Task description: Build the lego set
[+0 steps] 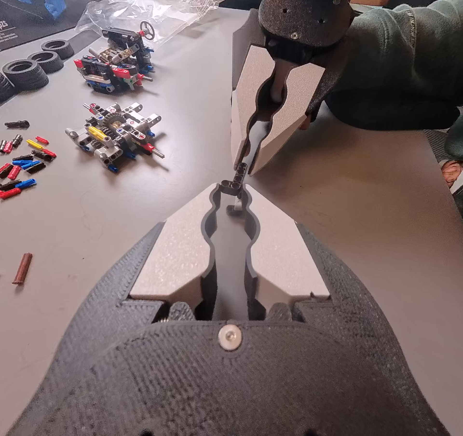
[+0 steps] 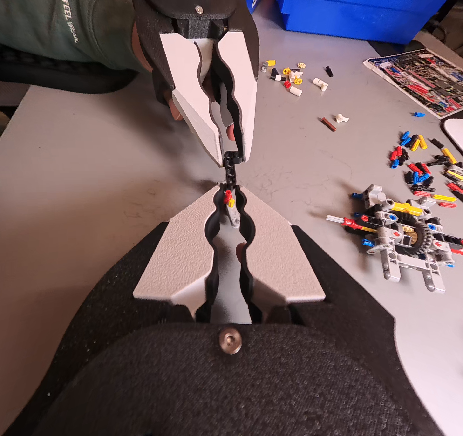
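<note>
Nearest my left lens, my left gripper (image 1: 231, 189) pinches the short foot of a black L-shaped plastic beam with round pin holes (image 1: 236, 181), both pads pressed against its sides. Across from it, my right gripper (image 2: 230, 188) clamps the far end of the beam's long arm, so the piece bridges the two sets of tips above the matte grey table (image 1: 325, 198). Inside my right jaws, behind the beam, sit a small red pin (image 2: 227, 196), a yellow stub (image 2: 231, 202) and a light grey lever (image 2: 234, 214), which seem joined to it.

Two grips on one small part call, I think, for keeping both wrists in line, so the beam does not twist or pop free.

Everything is hard, glossy moulded plastic; the fingers are pale, grainy wedges with wavy dark inner edges. Well apart lie a grey geared assembly (image 1: 115, 135), loose red, blue and black pins (image 1: 20, 163), and ribbed black rubber tyres (image 1: 25, 73).
</note>
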### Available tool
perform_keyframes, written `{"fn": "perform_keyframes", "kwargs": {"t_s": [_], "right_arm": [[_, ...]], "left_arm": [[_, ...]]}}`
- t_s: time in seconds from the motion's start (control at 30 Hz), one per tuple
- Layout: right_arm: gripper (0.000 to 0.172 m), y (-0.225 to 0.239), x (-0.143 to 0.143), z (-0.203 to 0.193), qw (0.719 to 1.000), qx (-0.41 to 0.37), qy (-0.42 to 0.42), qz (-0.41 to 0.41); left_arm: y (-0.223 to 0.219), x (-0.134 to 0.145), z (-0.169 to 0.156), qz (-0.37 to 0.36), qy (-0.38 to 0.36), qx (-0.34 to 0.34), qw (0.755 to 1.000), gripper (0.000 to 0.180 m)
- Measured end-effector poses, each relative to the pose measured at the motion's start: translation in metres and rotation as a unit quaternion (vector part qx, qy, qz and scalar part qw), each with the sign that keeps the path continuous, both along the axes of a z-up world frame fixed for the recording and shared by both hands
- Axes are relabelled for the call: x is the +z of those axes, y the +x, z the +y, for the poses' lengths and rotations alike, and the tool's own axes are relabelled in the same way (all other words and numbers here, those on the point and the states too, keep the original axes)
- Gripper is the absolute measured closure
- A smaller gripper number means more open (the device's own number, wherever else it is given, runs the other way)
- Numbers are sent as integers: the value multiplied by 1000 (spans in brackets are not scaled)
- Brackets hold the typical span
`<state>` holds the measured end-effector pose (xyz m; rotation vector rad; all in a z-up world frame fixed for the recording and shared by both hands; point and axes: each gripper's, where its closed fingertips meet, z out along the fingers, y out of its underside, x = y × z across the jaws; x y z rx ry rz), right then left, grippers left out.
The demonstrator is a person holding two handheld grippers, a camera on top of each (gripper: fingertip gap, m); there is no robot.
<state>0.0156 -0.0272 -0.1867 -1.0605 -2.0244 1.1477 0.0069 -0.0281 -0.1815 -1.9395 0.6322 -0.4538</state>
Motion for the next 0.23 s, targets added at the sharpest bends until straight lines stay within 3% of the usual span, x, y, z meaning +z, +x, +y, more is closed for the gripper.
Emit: {"fn": "perform_keyframes", "kwargs": {"t_s": [0.23], "right_arm": [[167, 0, -3, -1, 1000, 5, 5, -9]], "left_arm": [[3, -5, -1, 16, -9, -1, 1000, 165]]}}
